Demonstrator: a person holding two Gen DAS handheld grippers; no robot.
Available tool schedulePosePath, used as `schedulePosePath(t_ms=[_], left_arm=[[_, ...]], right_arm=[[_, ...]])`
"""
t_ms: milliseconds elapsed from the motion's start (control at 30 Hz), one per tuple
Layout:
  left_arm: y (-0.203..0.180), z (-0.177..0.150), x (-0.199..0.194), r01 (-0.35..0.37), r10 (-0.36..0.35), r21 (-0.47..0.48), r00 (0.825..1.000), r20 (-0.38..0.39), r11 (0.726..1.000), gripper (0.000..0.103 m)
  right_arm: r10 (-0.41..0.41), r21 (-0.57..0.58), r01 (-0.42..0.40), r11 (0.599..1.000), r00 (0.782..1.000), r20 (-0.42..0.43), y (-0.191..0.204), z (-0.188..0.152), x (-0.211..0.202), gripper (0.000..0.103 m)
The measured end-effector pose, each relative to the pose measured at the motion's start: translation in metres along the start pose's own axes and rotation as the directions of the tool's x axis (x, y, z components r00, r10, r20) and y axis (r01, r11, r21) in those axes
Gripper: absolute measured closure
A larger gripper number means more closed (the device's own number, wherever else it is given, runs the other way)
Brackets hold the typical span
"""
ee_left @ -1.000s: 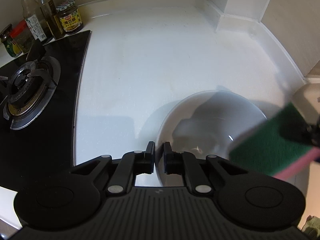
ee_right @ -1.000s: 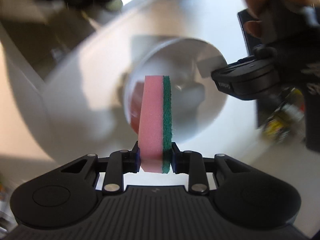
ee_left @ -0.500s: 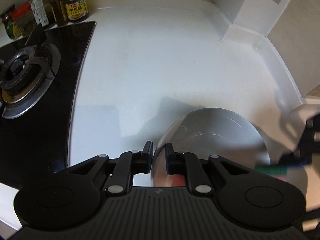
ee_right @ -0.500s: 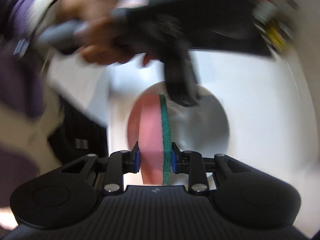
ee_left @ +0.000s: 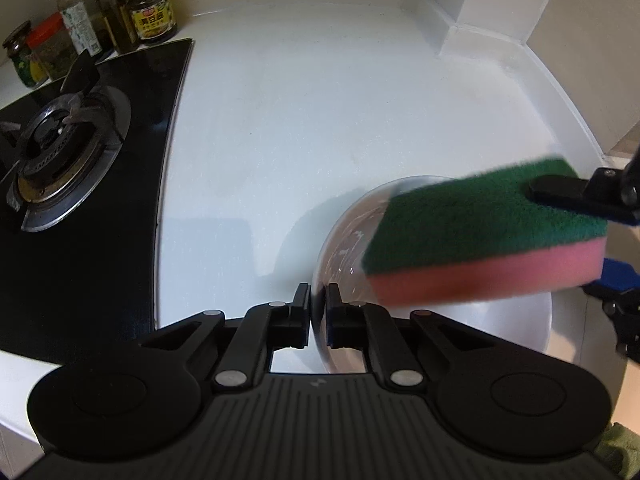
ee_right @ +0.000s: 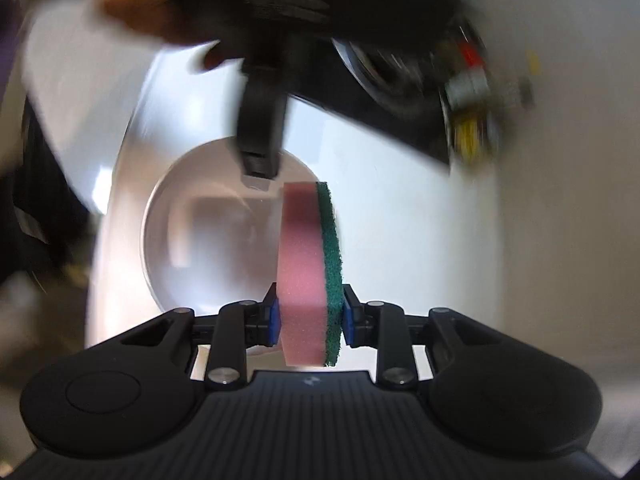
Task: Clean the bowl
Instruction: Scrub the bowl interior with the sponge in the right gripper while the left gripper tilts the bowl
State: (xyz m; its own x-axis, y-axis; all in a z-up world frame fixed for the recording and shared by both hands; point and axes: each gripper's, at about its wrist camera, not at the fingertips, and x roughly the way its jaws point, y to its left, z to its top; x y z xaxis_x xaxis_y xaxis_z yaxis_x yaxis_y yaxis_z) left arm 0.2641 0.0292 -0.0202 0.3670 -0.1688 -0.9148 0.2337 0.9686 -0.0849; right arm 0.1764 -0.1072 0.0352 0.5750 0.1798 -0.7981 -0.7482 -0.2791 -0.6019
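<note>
The left gripper (ee_left: 318, 312) has just pinched the clear glass bowl's (ee_left: 348, 232) rim, while the right gripper (ee_right: 310, 318) clenches the pink-and-green sponge (ee_right: 310, 272); only the left view shows the black gas stove (ee_left: 68, 140).

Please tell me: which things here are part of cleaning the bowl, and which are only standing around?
In use:
- bowl, rim pinched by left gripper
- sponge, held by right gripper

Standing around:
- gas burner
- jars and bottles behind the stove
</note>
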Motion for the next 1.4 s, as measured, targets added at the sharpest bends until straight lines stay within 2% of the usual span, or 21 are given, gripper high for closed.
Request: schedulePosePath(t_ms=[33, 67, 100, 167, 200, 267, 367, 433, 500, 567, 633, 700, 767, 900, 967, 1000, 1067, 1167, 1233, 1333, 1400], left_arm=[[0.000, 0.001, 0.000, 0.003, -0.003, 0.008, 1.000, -0.001, 1.000, 0.098], [0.000, 0.001, 0.001, 0.003, -0.003, 0.014, 1.000, 0.000, 1.000, 0.098], [0.000, 0.001, 0.001, 0.003, -0.003, 0.021, 1.000, 0.002, 1.000, 0.098], [-0.001, 0.002, 0.001, 0.003, -0.003, 0.032, 1.000, 0.005, 0.999, 0.098], [-0.001, 0.003, 0.001, 0.004, -0.004, 0.037, 1.000, 0.006, 0.999, 0.098], [-0.001, 0.004, 0.002, 0.005, -0.006, 0.050, 1.000, 0.007, 0.999, 0.097], [-0.001, 0.005, 0.003, 0.005, -0.006, 0.070, 1.000, 0.010, 0.998, 0.097], [-0.002, 0.005, 0.003, 0.004, -0.005, 0.085, 1.000, 0.012, 0.996, 0.097], [-0.002, 0.004, 0.003, 0.004, -0.005, 0.098, 1.000, 0.015, 0.995, 0.097], [-0.002, 0.003, 0.003, 0.004, -0.006, 0.108, 1.000, 0.019, 0.994, 0.098], [-0.002, 0.003, 0.003, 0.005, -0.007, 0.114, 1.000, 0.022, 0.994, 0.098], [-0.001, 0.003, 0.004, 0.007, -0.010, 0.110, 1.000, 0.024, 0.994, 0.098], [0.000, 0.004, 0.005, 0.008, -0.011, 0.104, 1.000, 0.028, 0.995, 0.098], [0.001, 0.007, 0.006, 0.007, -0.011, 0.087, 0.999, 0.045, 0.996, 0.095], [0.000, 0.009, 0.007, 0.002, -0.006, 0.076, 0.998, 0.055, 0.997, 0.093], [0.000, 0.010, 0.008, 0.000, -0.004, 0.073, 0.998, 0.059, 0.997, 0.092], [-0.001, 0.012, 0.009, -0.002, -0.002, 0.062, 0.998, 0.065, 0.998, 0.091], [-0.004, 0.014, 0.011, -0.015, 0.010, 0.063, 0.997, 0.082, 0.998, 0.088], [-0.005, 0.017, 0.013, -0.020, 0.015, 0.062, 0.996, 0.088, 0.998, 0.087], [-0.006, 0.022, 0.016, -0.033, 0.027, 0.058, 0.995, 0.100, 0.998, 0.083], [-0.007, 0.026, 0.018, -0.037, 0.031, 0.058, 0.994, 0.105, 0.998, 0.080]], right_arm=[[-0.047, -0.156, 0.047, 0.987, 0.999, 0.003, 0.013, -0.001, -0.001, 0.078], [-0.079, -0.319, 0.077, 0.945, 0.997, 0.008, 0.024, -0.005, 0.001, 0.078], [-0.108, -0.464, 0.104, 0.880, 0.994, 0.018, 0.034, -0.009, 0.003, 0.078], [-0.142, -0.636, 0.137, 0.759, 0.989, 0.044, 0.045, -0.021, 0.005, 0.078], [-0.150, -0.687, 0.147, 0.712, 0.987, 0.055, 0.046, -0.025, 0.008, 0.078], [-0.150, -0.800, 0.184, 0.571, 0.982, 0.119, 0.048, -0.037, 0.012, 0.078], [-0.110, -0.857, 0.214, 0.468, 0.977, 0.184, 0.042, -0.040, 0.015, 0.078], [-0.074, -0.873, 0.218, 0.437, 0.976, 0.207, 0.037, -0.038, 0.016, 0.078], [-0.039, -0.880, 0.206, 0.428, 0.977, 0.210, 0.030, -0.035, 0.020, 0.078], [-0.051, -0.883, 0.178, 0.435, 0.984, 0.174, 0.028, -0.033, 0.023, 0.078], [-0.065, -0.876, 0.128, 0.465, 0.992, 0.110, 0.024, -0.033, 0.024, 0.079], [-0.061, -0.860, 0.075, 0.504, 0.997, 0.051, 0.019, -0.032, 0.026, 0.078], [-0.051, -0.825, 0.018, 0.565, 0.999, -0.013, 0.015, -0.024, 0.023, 0.079], [-0.014, -0.764, -0.097, 0.638, 0.990, -0.137, 0.015, -0.014, 0.019, 0.079], [0.042, -0.680, -0.178, 0.712, 0.976, -0.211, 0.014, -0.006, 0.013, 0.078], [0.065, -0.646, -0.203, 0.736, 0.971, -0.231, 0.016, -0.005, 0.007, 0.078], [0.169, -0.493, -0.287, 0.821, 0.948, -0.270, 0.009, 0.002, -0.002, 0.078], [0.295, -0.282, -0.368, 0.886, 0.917, -0.269, -0.006, 0.010, -0.011, 0.078], [0.365, -0.150, -0.406, 0.901, 0.899, -0.241, -0.016, 0.012, -0.016, 0.078], [0.455, 0.045, -0.454, 0.890, 0.877, -0.157, -0.031, 0.013, -0.022, 0.078], [0.499, 0.206, -0.478, 0.854, 0.865, -0.060, -0.047, 0.014, -0.019, 0.078]])
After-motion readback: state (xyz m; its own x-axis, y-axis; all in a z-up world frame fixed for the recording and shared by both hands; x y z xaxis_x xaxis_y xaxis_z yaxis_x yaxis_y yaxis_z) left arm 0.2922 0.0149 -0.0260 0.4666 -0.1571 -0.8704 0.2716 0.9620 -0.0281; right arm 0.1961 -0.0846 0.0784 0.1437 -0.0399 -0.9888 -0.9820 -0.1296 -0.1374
